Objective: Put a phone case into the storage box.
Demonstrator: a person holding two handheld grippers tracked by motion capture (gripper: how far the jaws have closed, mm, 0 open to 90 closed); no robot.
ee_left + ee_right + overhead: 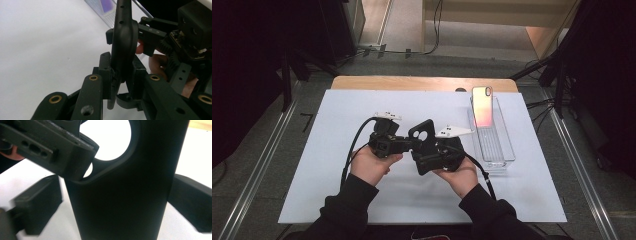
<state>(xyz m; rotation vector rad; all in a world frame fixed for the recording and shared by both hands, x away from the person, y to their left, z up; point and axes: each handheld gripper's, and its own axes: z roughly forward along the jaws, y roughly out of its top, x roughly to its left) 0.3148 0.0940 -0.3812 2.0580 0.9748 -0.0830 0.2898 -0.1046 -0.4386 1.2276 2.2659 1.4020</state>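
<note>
A black phone case [422, 132] with a round camera cut-out stands tilted above the white table sheet [327, 195], between my two grippers. My left gripper [411, 144] comes in from the left and is shut on the case's edge; in the left gripper view its two pads [106, 72] pinch the thin wall of the case [123, 42]. My right gripper [428, 161] sits under the case's lower part. In the right gripper view the case [120, 202] stands between its jaws, and a thin strip of white shows beside the left pad [37, 205].
A clear plastic tray [501, 152] lies at the right on the sheet. A pink-orange phone case [482, 107] leans in its far end. The wooden table edge [422, 82] runs along the back, and the floor lies beyond it.
</note>
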